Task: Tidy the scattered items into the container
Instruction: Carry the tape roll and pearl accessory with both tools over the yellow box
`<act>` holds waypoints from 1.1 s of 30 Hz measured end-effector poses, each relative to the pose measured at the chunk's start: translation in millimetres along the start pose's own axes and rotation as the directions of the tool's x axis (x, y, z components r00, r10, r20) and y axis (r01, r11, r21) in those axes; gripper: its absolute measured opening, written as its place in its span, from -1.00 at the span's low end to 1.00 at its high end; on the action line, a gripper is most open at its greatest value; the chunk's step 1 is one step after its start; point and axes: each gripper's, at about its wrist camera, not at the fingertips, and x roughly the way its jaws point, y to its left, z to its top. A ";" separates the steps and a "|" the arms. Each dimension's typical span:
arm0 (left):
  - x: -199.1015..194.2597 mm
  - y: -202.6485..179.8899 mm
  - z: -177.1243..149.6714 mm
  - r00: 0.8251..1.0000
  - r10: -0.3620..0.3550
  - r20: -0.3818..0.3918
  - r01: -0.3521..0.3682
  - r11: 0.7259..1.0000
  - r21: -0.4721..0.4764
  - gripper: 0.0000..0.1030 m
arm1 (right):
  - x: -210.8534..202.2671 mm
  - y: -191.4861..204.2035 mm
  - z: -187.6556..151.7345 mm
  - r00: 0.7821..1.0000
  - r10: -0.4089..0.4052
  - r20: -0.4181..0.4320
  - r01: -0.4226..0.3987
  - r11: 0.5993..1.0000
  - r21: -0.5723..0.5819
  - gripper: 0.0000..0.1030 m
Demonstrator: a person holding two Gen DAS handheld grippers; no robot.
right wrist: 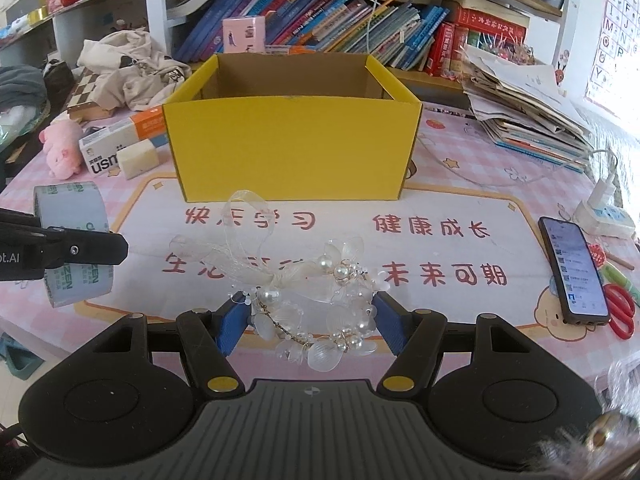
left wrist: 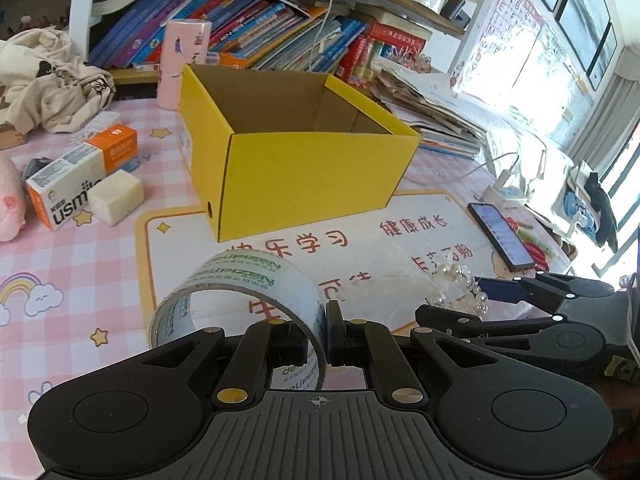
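An open yellow cardboard box (left wrist: 312, 184) (right wrist: 292, 148) stands on the desk ahead of both grippers, and it looks empty inside. My left gripper (left wrist: 318, 346) is shut on the rim of a roll of clear tape with green print (left wrist: 240, 300) (right wrist: 74, 240), held above the mat. My right gripper (right wrist: 310, 322) is shut on a pearl and clear-petal hair wreath (right wrist: 316, 312) (left wrist: 460, 286), its blue pads pressing both sides. In the left wrist view the right gripper (left wrist: 500, 304) shows at the right, and in the right wrist view the left gripper (right wrist: 80, 254) at the left.
Left of the box lie an orange-white carton (left wrist: 80, 176), a cream block (left wrist: 116, 196) and a pink plush (right wrist: 62, 148). A phone (right wrist: 572, 268), red scissors (right wrist: 620, 312) and a power strip (right wrist: 604, 212) sit at the right. A stack of papers (right wrist: 524, 112) and bookshelves stand behind.
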 end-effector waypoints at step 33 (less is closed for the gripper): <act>20.5 -36.0 35.7 0.998 -0.029 0.064 0.022 0.994 0.110 -0.87 | 9.7 -35.3 33.4 0.999 0.019 0.041 -0.018 0.999 -0.029 0.26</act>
